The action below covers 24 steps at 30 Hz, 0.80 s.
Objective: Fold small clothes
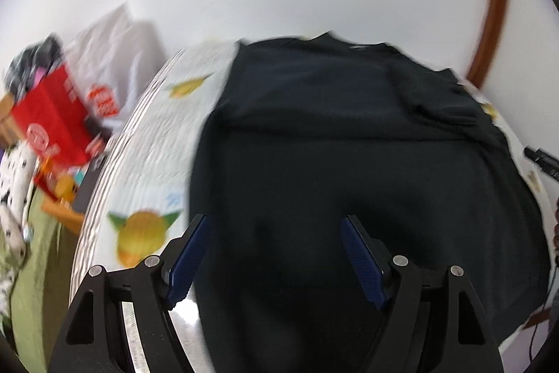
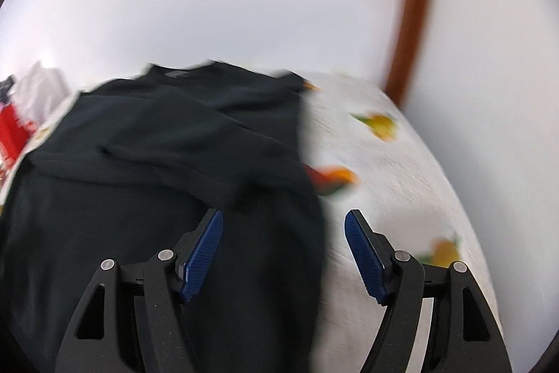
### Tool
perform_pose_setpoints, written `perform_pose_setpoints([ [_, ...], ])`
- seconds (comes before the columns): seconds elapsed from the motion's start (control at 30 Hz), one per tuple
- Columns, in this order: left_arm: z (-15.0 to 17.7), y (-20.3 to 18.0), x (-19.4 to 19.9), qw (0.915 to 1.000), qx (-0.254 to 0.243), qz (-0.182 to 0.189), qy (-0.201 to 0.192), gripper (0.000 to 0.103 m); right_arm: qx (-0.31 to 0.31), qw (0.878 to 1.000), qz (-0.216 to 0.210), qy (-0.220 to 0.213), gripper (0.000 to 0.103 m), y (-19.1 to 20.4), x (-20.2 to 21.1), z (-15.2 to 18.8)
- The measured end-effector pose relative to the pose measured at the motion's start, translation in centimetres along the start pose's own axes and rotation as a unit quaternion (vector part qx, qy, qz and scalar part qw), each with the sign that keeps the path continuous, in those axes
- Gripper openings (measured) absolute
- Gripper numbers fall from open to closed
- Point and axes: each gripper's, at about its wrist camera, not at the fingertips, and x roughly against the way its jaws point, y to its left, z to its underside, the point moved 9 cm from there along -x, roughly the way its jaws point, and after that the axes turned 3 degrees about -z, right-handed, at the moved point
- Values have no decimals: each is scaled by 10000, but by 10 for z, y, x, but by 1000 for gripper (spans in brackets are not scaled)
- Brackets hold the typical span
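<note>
A dark, near-black shirt [image 1: 349, 145] lies spread on a round table with a white fruit-print cloth [image 1: 164, 135]. Its sleeves are folded in over the body. My left gripper [image 1: 276, 226] is open and empty above the shirt's near left part. In the right wrist view the shirt [image 2: 157, 163] covers the left half of the table cloth [image 2: 401, 180]. My right gripper [image 2: 283, 222] is open and empty, straddling the shirt's right edge. Both views are motion-blurred.
A red box [image 1: 52, 121], white plastic bags [image 1: 115, 58] and a spotted cloth [image 1: 14, 184] lie off the table's left side. A brown curved frame [image 1: 496, 9] stands against the white wall at the right. A black cable end [image 1: 541, 159] sits at the right edge.
</note>
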Motion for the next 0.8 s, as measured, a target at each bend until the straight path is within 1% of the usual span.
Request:
perform_pose_setpoints([
  [0.07,-12,-23,7,9998,-197,14,-105,75,-312,9994,61,96,69,-32,-2,13],
  [0.13,-22,-47,14,9992,-351,59,-194,75,-427,9988,151,161,64,-54,-4,23],
  [0.2,-33,-77,20,9980,-522,207,-282,75,-480,9982,278,234,61,-72,-9,31],
  [0.23,-39,-91,22,9973,-603,265,-339,75,-508,9977,337,291,57,-84,-10,36],
  [0.33,-50,-128,23,9946,-871,368,-429,75,-661,9968,264,367,56,-106,-12,46],
  [0.4,-56,-155,19,9921,-1060,494,-446,75,-683,9966,260,381,56,-114,-16,49],
  [0.53,-64,-208,1,9869,-1428,684,-315,75,-511,9974,308,416,56,-132,-21,52],
  [0.67,-69,-255,-20,9830,-1660,769,-175,75,-470,9976,195,473,56,-138,-28,56],
  [0.7,-71,-265,-26,9817,-1728,782,-146,75,-482,9975,148,495,56,-138,-30,57],
  [0.73,-74,-279,-35,9803,-1802,806,-101,75,-587,9966,-43,581,56,-138,-34,58],
  [0.8,-75,-294,-47,9787,-1877,830,-46,75,-671,9955,-237,629,56,-135,-39,56],
])
